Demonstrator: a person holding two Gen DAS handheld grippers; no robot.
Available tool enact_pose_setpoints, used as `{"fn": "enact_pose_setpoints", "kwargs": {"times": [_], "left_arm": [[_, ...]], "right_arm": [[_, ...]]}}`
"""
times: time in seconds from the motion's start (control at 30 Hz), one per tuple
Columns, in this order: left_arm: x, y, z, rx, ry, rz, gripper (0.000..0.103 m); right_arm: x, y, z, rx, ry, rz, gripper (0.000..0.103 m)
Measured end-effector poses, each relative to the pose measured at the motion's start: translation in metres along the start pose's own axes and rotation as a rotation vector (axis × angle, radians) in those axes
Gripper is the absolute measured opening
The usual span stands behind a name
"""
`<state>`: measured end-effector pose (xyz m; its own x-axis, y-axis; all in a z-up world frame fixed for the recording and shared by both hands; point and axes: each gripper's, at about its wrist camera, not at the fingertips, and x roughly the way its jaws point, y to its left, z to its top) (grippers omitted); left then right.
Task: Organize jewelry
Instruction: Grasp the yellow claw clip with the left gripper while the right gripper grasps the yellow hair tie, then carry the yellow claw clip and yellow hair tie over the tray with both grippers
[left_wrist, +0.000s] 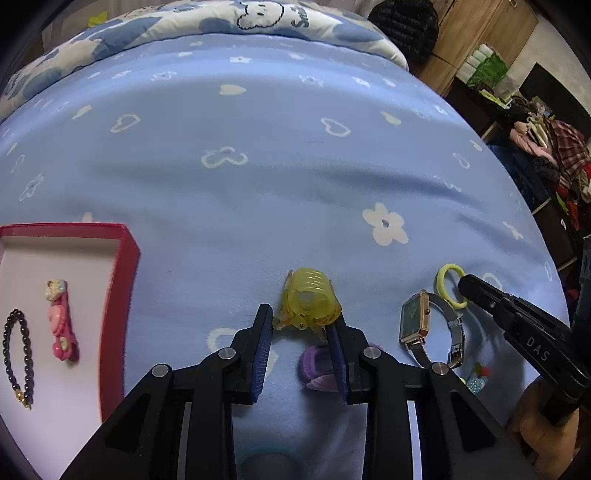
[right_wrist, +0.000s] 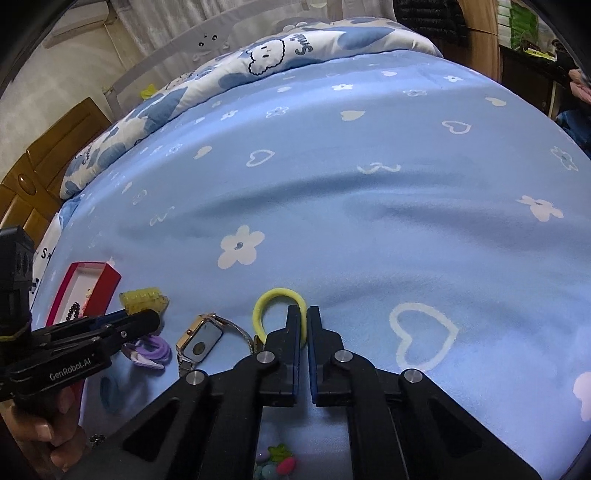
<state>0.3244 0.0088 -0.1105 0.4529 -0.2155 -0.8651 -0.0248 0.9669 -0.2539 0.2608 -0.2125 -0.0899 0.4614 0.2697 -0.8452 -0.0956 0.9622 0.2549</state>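
On the blue bedsheet lies a translucent yellow hair claw (left_wrist: 308, 301). My left gripper (left_wrist: 300, 318) has it by its near end, with a pad against each side. A yellow-green hair tie (right_wrist: 275, 295) lies further right. My right gripper (right_wrist: 303, 320) is shut on the tie's near side, with the band running between the tips. From the left wrist view that gripper (left_wrist: 464, 285) comes in from the right onto the hair tie (left_wrist: 445, 271). A red box (left_wrist: 123, 280) with a white floor stands at the left. It holds a dark bead bracelet (left_wrist: 18, 354) and a pink hair clip (left_wrist: 61, 325).
Between the grippers lies a watch (left_wrist: 413, 321) with a dark square face and a metal band. A purple hair tie (left_wrist: 317, 365) sits under the left fingers, and a small colourful clip (left_wrist: 476, 376) lies nearer. A cloud-print quilt (left_wrist: 184, 22) borders the far side. The bed ends at the right.
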Motion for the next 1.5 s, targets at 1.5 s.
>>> {"fn": "enact_pose_setpoints", "kwargs": {"times": [1.5], "left_arm": [[-0.21, 0.132, -0.129, -0.242, -0.234, 0.124, 0.028]], "right_arm": [[-0.043, 0.221, -0.052, -0.233, -0.011, 0.359, 0.003]]}}
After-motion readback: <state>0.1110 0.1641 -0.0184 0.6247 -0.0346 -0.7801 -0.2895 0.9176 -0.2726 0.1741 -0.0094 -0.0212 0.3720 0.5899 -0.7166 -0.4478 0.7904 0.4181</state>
